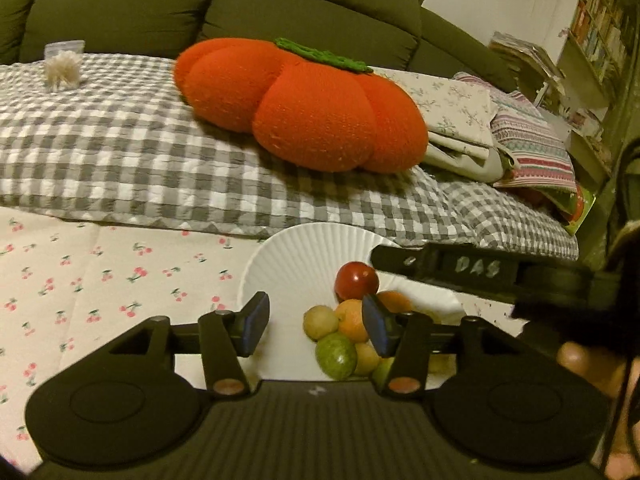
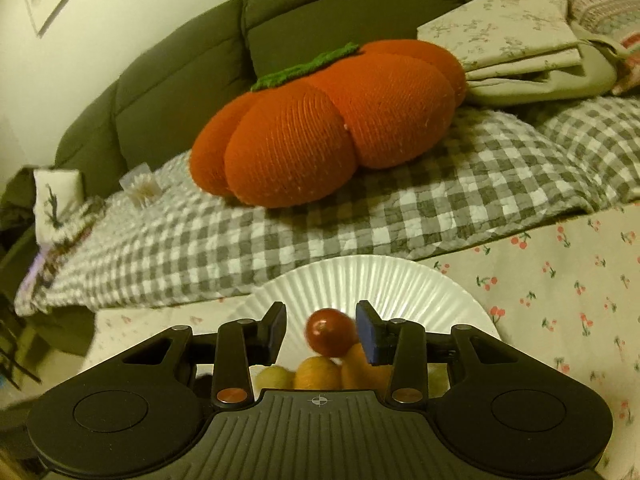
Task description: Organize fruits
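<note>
A white fluted plate rests on a cherry-print cloth and holds a pile of small fruits. A red fruit sits on top, over two orange fruits, a yellowish one and a green one. My right gripper is open around the red fruit; its right pad is close against the fruit and the left pad stands apart. One of its fingers reaches in from the right in the left wrist view. My left gripper is open and empty, just in front of the pile.
A big orange pumpkin-shaped cushion lies on a grey checked quilt right behind the plate. Folded bedding is stacked to the right, before a green sofa back. The cherry-print cloth spreads to the left.
</note>
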### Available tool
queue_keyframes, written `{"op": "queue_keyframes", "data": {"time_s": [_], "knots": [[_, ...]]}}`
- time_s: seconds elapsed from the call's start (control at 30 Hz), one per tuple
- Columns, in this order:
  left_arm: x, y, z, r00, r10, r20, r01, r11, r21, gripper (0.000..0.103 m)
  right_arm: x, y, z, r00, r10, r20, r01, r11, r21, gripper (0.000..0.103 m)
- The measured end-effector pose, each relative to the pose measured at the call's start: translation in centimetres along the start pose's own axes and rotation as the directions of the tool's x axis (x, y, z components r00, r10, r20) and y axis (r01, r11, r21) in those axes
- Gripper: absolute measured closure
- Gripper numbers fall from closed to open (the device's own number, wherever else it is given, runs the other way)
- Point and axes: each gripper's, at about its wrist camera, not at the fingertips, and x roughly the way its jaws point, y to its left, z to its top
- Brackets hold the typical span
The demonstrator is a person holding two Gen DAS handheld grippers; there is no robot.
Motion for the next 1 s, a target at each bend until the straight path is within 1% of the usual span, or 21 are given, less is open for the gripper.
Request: {"op": "queue_keyframes", "data": {"time_s": [0.03,0.1,0.2,0.27,0.3,0.33,0.43,0.5,0.6,0.63,0.67,0.7,0.87,1.0], "knots": [[-0.4,0.0,-0.1,1.000,0.007,-0.001,-0.007,1.000,0.003,0.046,-0.6,0.1,0.0,1.000,0.005,0.002,-0.005,1.000,0.023,0.065],[-1.3,-0.1,-0.4,1.000,0.021,-0.001,-0.021,1.000,0.008,0.043,-1.8,0.3,-0.2,1.000,0.007,0.006,-0.007,0.998,0.058,0.059],[-2.5,-0.3,-0.7,0.998,0.060,-0.007,-0.060,0.998,0.007,0.039,-3.4,1.1,-0.9,1.000,-0.008,-0.002,0.009,0.999,0.044,0.057],[-3.2,-0.4,-1.1,0.996,0.091,-0.016,-0.091,0.996,-0.001,0.030,-4.6,1.2,-1.6,1.000,-0.012,-0.013,0.012,0.998,0.059,0.053],[-3.5,-0.5,-1.3,0.994,0.106,-0.020,-0.106,0.994,-0.003,0.024,-5.1,1.1,-1.9,1.000,-0.011,-0.024,0.012,0.997,0.074,0.050],[-3.8,-0.7,-1.6,0.992,0.120,-0.024,-0.120,0.993,-0.001,0.022,-5.5,1.2,-2.3,0.999,-0.013,-0.038,0.016,0.997,0.079,0.050],[-4.6,-1.2,-2.4,0.988,0.150,-0.040,-0.149,0.989,0.020,0.019,-6.8,2.0,-3.4,0.998,-0.031,-0.061,0.033,0.999,0.030,0.050],[-5.3,-1.4,-3.0,0.985,0.164,-0.045,-0.163,0.986,0.027,0.017,-7.7,2.5,-4.1,0.997,-0.047,-0.064,0.048,0.999,0.005,0.045],[-6.3,-1.6,-3.6,0.984,0.175,-0.042,-0.174,0.984,0.026,0.013,-9.2,2.9,-5.2,0.997,-0.052,-0.061,0.051,0.999,-0.010,0.039],[-6.6,-1.6,-3.7,0.983,0.181,-0.039,-0.180,0.983,0.021,0.011,-9.8,3.1,-5.5,0.997,-0.055,-0.059,0.054,0.998,-0.012,0.037],[-6.9,-1.7,-3.8,0.981,0.191,-0.038,-0.191,0.981,0.020,0.011,-10.3,3.0,-5.8,0.997,-0.054,-0.056,0.054,0.999,-0.008,0.032],[-7.2,-1.7,-4.0,0.978,0.203,-0.035,-0.203,0.979,0.020,0.010,-10.8,3.1,-6.1,0.997,-0.050,-0.055,0.050,0.999,-0.006,0.029],[-8.8,-2.1,-4.8,0.973,0.231,-0.017,-0.231,0.973,0.014,0.009,-13.2,3.1,-7.3,0.998,-0.055,-0.042,0.056,0.998,0.001,0.022],[-10.4,-2.7,-5.7,0.969,0.248,-0.006,-0.248,0.968,0.022,0.006,-14.7,2.9,-8.3,0.997,-0.057,-0.050,0.058,0.998,0.033,0.016]]}}
